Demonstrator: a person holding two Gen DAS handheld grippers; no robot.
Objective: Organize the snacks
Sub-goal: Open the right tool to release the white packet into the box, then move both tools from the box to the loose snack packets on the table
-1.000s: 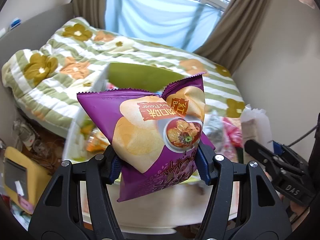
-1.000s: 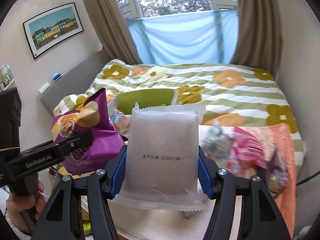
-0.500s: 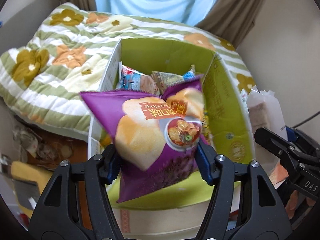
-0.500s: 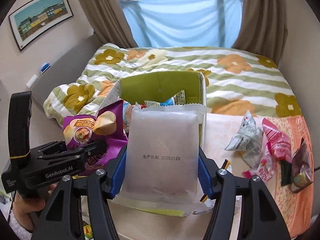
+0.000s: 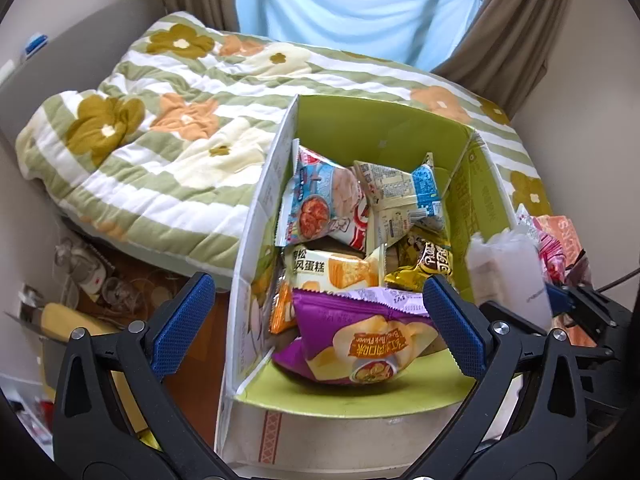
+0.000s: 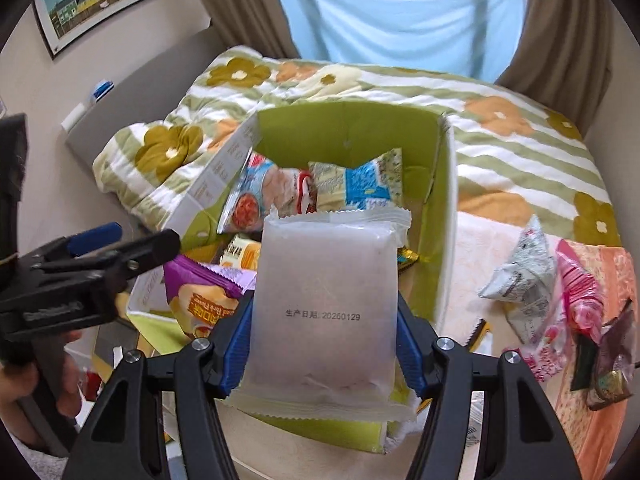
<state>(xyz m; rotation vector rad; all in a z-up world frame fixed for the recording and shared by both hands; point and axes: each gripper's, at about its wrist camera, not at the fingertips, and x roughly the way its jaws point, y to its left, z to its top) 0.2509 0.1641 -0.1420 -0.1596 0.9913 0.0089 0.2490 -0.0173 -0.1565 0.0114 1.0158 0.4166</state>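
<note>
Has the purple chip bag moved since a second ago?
Yes. The purple chip bag has dropped out of the open left gripper into the near end of the green box.

Snack-crowded box [image 5: 340, 128], bare near-right corner

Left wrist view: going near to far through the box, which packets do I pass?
Purple chip bag → cake packet with orange picture → light blue bag with red dish picture → green back wall of the box.
</note>
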